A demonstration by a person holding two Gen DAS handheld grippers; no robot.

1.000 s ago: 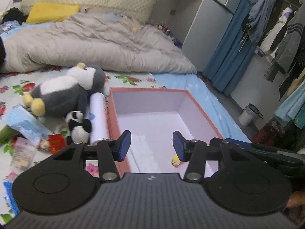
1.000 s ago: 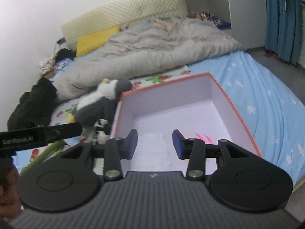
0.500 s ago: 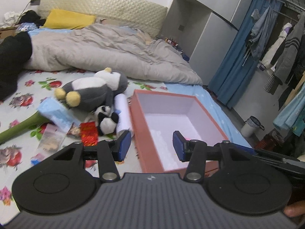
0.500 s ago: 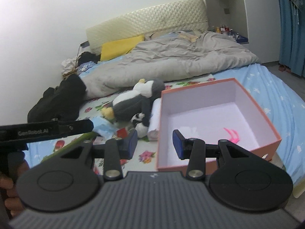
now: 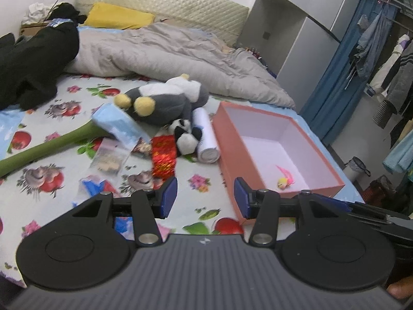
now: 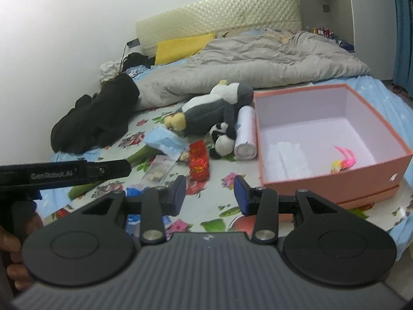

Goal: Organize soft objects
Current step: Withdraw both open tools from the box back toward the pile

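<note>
An open salmon-pink box (image 5: pixel 228 139) (image 6: pixel 374 178) with a white inside sits on the flowered bed sheet; a small yellow-and-pink toy (image 5: pixel 284 179) (image 6: pixel 343 161) lies in it. Left of the box lie a grey-and-white plush penguin (image 5: pixel 165 102) (image 6: pixel 209 109), a small plush panda (image 5: pixel 185 137) (image 6: pixel 223 138) and a white roll (image 5: pixel 205 139) (image 6: pixel 245 135). My left gripper (image 5: pixel 205 197) is open and empty, near the box's front left corner. My right gripper (image 6: pixel 209 193) is open and empty, held back from the box.
A red packet (image 5: pixel 164 155) (image 6: pixel 198 161), a blue tissue pack (image 5: pixel 117 124) (image 6: pixel 165 139), a green plush stem (image 5: pixel 46 147) and small packets litter the sheet. A grey duvet (image 5: pixel 167 54), yellow pillow (image 5: pixel 118 19) and black clothes (image 5: pixel 33 62) lie behind. Wardrobe and hanging clothes stand at right.
Both grippers have pulled back and up from over the box, so the whole box and the toys left of it now show. Both stay open and empty.
</note>
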